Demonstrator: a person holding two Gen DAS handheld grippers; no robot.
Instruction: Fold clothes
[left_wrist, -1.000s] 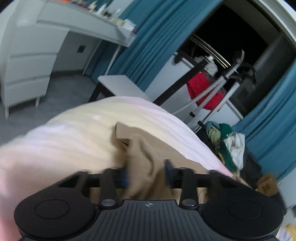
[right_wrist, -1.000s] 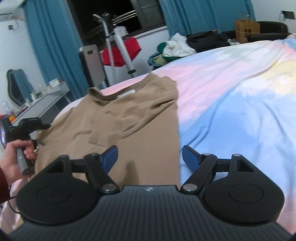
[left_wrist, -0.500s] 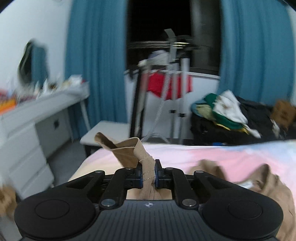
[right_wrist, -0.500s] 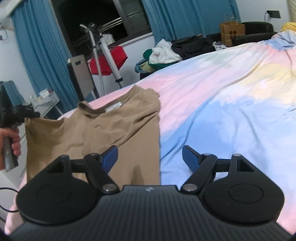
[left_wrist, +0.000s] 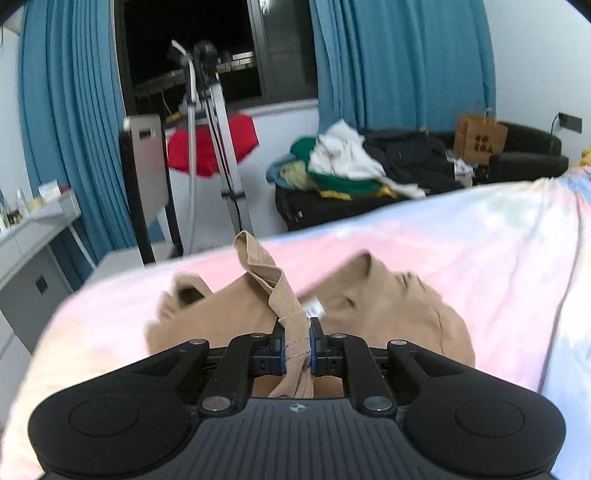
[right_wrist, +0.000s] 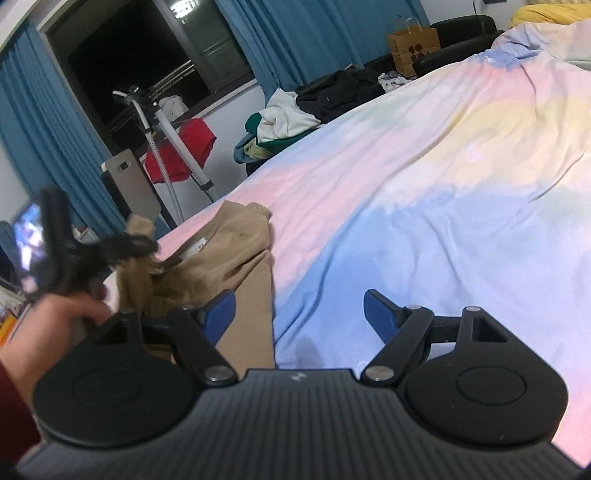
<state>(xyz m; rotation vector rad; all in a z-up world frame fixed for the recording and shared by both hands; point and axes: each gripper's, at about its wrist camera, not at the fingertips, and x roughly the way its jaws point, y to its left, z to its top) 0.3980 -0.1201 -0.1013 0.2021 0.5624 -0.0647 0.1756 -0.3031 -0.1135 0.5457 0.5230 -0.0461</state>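
Observation:
A tan T-shirt lies on the pastel bedspread, partly folded over itself. My left gripper is shut on a bunched strip of the shirt's edge and holds it lifted above the rest of the shirt. In the right wrist view the shirt lies at the left, and the left gripper shows blurred above it with the hand that holds it. My right gripper is open and empty, low over the bed, its left finger over the shirt's right edge.
Beyond the bed's far edge stand a metal rack with a red garment, a pile of clothes on a dark sofa, a brown paper bag and blue curtains. A white desk stands at the left.
My left gripper has closed on the shirt's edge, lifted it and carried it rightward over the shirt body. My right gripper has stayed open and shifted slightly right.

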